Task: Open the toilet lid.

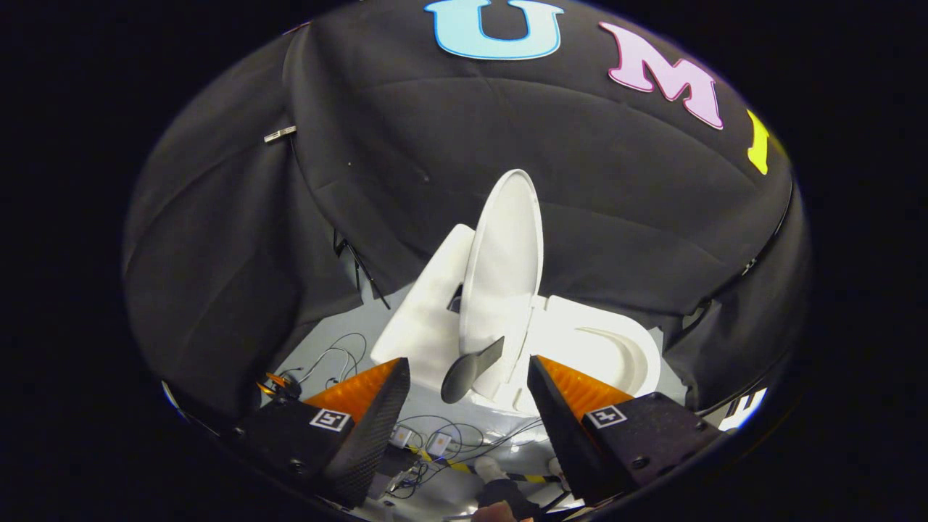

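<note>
Hand-held gripper (464,395) is spread open, grasping nothing, each finger bearing a small square black-and-white marker. Beyond the fingers, at frame centre, the white toilet lid (504,261) stands raised above the toilet seat (602,348). A grey lid tab (471,368) sits between the fingertips. No readable writing shows on the toilet.

Light: dim booth, the white toilet lid (504,254) brightly lit from above
Distortion: strong fisheye bending at edges
Focus: sharp centre, no blur
</note>
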{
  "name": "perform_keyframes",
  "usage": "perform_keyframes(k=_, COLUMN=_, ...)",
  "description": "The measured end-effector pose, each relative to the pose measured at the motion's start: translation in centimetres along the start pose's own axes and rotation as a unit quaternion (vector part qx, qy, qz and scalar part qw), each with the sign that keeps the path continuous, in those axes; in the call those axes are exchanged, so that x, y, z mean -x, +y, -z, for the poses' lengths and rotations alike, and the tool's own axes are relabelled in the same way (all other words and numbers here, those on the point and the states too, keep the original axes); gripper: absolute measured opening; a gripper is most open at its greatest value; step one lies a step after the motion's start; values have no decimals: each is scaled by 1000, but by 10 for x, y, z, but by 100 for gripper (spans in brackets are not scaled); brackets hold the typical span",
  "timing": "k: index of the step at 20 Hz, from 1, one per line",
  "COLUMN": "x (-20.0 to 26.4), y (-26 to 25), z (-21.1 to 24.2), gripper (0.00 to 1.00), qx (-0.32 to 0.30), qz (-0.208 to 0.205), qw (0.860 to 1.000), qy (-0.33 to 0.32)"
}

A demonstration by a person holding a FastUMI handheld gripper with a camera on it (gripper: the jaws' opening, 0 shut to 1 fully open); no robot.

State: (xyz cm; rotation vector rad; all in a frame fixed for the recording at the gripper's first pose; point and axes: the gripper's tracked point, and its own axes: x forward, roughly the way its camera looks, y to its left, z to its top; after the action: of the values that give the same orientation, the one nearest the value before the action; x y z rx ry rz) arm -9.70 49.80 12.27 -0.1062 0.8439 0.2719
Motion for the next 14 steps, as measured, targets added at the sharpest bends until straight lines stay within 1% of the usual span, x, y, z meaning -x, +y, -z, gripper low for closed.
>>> perform_keyframes(k=2, x=4, y=-5, z=-8, gripper=100, qx=3, qz=-2, qw=1000, qy=-13)
perform_keyframes(k=7, x=28, y=-2, z=-32, gripper=100, qx=-14, qz=-61, qw=997, qy=-51)
perform_keyframes(k=11, x=45, y=-34, z=-54, gripper=100, qx=4, qz=-53, qw=994, qy=-96)
perform_keyframes(k=14, x=54, y=-55, z=-55, gripper=100, qx=-8, qz=-62, qw=992, qy=-109)
